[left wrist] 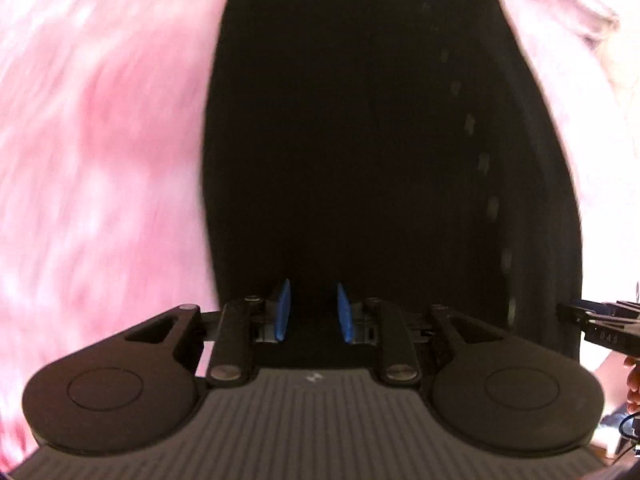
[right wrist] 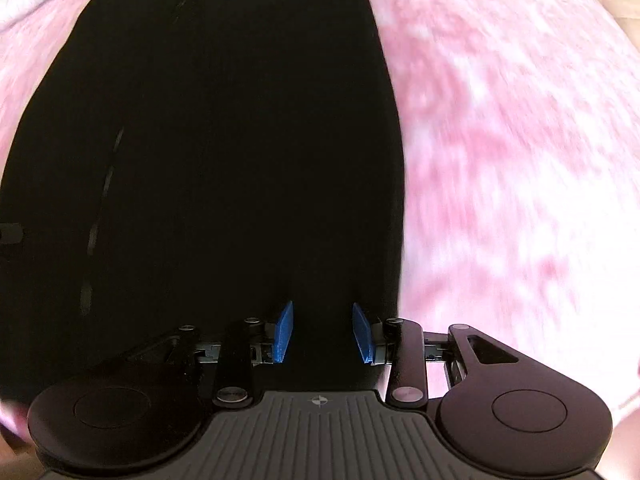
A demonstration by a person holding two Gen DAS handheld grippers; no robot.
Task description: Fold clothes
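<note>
Black fabric filled the middle of both wrist views: a dark garment (left wrist: pixel 352 128) laid out flat on a fuzzy pink blanket (left wrist: pixel 100 140), long axis running straight away from both sets of tongs. Left tongs (left wrist: pixel 313 312) pointed down over its near end, blue pads partly apart, nothing between them that I could see. Right tongs (right wrist: pixel 324 332) were the same deal, gapped a bit wider, empty too. From the left view the right tongs poked in at the right edge, so they sat side by side across the garment's width. Neither looked clearly nearer; my guess was both would drop onto that near edge.
</note>
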